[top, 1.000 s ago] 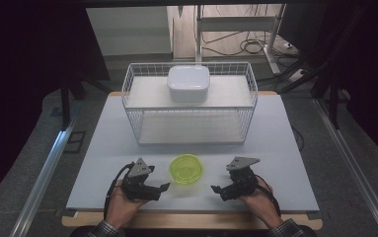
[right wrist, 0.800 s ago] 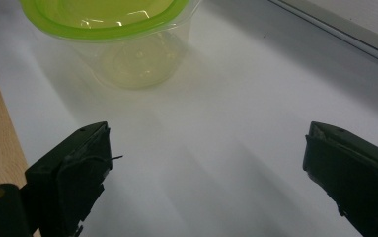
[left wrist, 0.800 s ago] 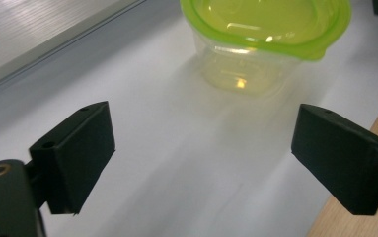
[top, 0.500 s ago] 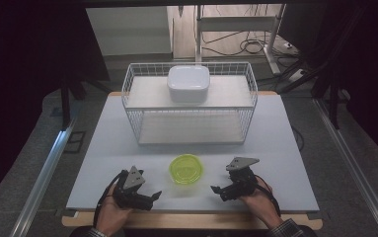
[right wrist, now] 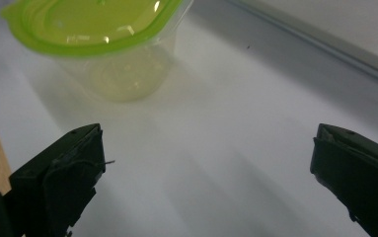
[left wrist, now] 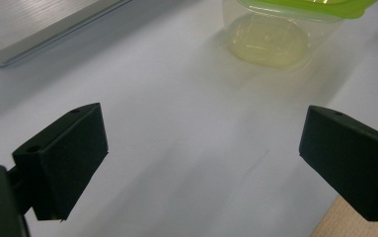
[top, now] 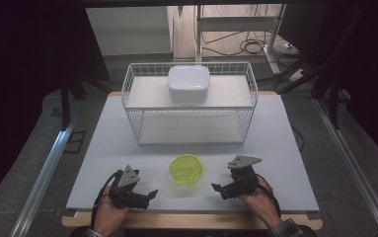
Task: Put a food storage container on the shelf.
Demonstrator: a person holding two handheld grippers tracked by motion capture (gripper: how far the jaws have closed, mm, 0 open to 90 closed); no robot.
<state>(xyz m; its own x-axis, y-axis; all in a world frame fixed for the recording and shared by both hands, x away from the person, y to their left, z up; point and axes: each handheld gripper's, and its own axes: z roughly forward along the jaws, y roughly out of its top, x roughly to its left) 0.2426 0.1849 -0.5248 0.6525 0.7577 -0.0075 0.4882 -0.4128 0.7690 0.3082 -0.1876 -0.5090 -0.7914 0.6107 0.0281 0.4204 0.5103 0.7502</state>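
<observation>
Since the earlier high view, we see that the left gripper (top: 149, 193) has drawn back toward the near left edge of the table (top: 127, 148), and its jaws have just been opening; they now stand spread, with nothing between them. The right gripper (top: 217, 189) has kept its place near the right of the tub (top: 186, 169), its jaws having just opened a little further — they too are spread wide and hold nothing. The tub, a clear one with a green lid (right wrist: 93, 22), has not moved: it stands on the table between the two grippers, near the front edge and apart from both.

In the left gripper view the tub (left wrist: 275, 29) is cut off by the top edge, so we see its clear wall and only a strip of the lid. In the right gripper view the far part of the lid is likewise cropped. What the tub contains we cannot make out. In the high view the hands are cut off at the bottom edge.

Farther back on the table stands a wire rack (top: 127, 98) with a white box (top: 188, 83) on its upper shelf — well apart from the tub. Nothing lies between either gripper and the tub.
</observation>
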